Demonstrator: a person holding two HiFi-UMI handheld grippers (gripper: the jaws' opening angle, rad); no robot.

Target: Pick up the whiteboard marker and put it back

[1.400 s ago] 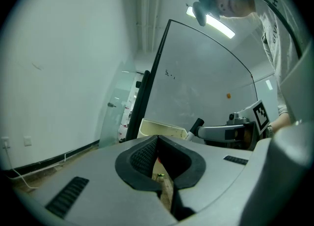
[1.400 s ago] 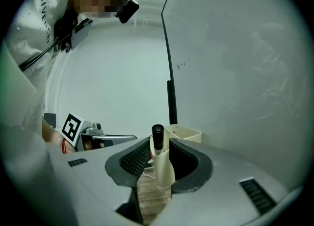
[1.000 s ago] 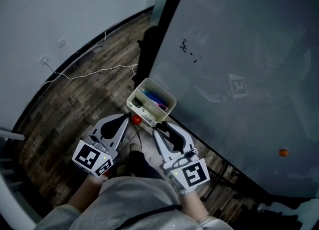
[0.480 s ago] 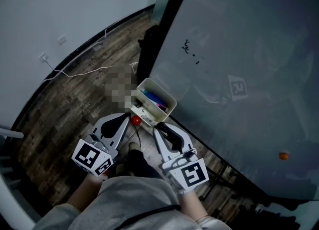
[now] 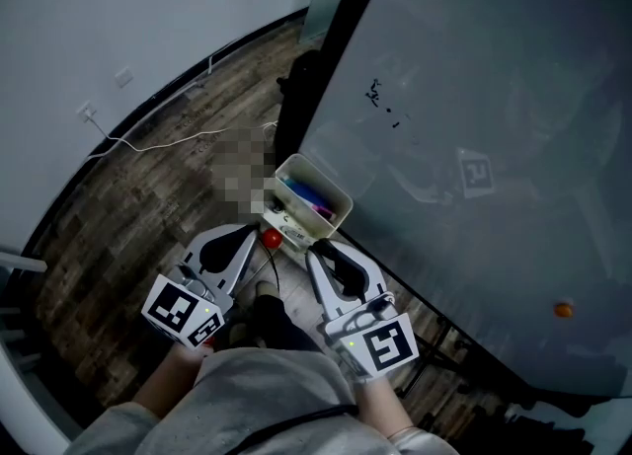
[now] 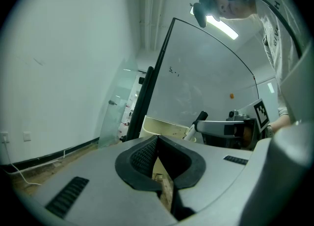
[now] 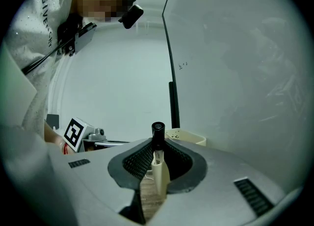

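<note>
- Currently the right gripper holds the whiteboard marker, a white barrel with a black cap. Its jaws have just been closing and now sit at a narrow gap, with the ribbed pads against the barrel on both sides.
- The marker stands roughly upright in the grip. The capped end rises above the pads.
- The left gripper has its jaw tips together and nothing between them. It sits idle beside the right one.
- From the head view, both grippers are low and just in front of the cream plastic open-topped bin, which hangs at the lower edge of the large grey whiteboard.
- Progress, as a judgement: the pick-up looks done, since the marker is secured. The put-back is not yet done.
- Likely destination is the cream bin, which already holds blue and pink items. That is inferred, not shown.
- Remaining: carry the marker over the bin opening, lower it and part the jaws.
- Hard to make out: in the head view the marker is lost against the dark pads of the right gripper.
- The lower end of the barrel is hidden below the jaws, so I cannot tell whether it touches anything.
- Print on the barrel is too small to read.
- A small red round object sits just beside the bin's near corner. Its identity is unclear.
</note>
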